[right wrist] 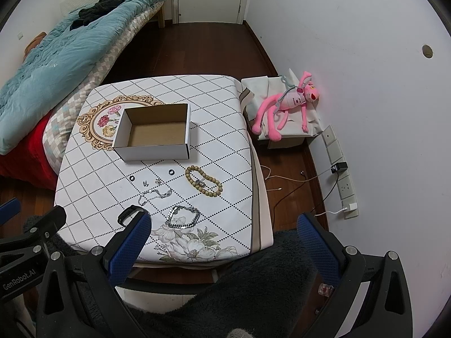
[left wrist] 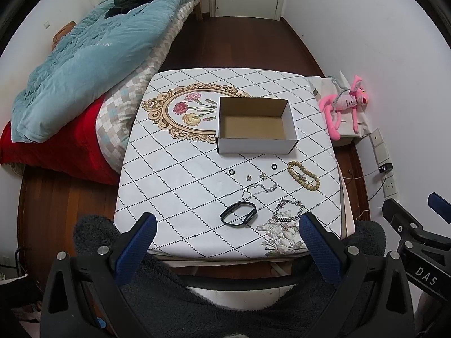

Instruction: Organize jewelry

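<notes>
I hold my left gripper [left wrist: 227, 232] and right gripper [right wrist: 224, 229] spread wide and empty, short of the table's [left wrist: 180, 174] near edge. On it, the open cardboard box [left wrist: 256, 125] stands empty; before it lie a wooden bead bracelet [left wrist: 304, 174], two black rings [left wrist: 231, 171], a thin silver chain [left wrist: 258, 190], a chunky silver bracelet [left wrist: 289, 210], a black wristband [left wrist: 238, 214] and small silver bits, perhaps earrings [left wrist: 249, 177].

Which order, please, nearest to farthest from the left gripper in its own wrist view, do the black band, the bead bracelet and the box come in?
From the left gripper, open at the table's near edge:
1. Black band, just ahead between the fingers.
2. Bead bracelet, farther in, to the right.
3. Box, farthest, mid-table and empty.
</notes>
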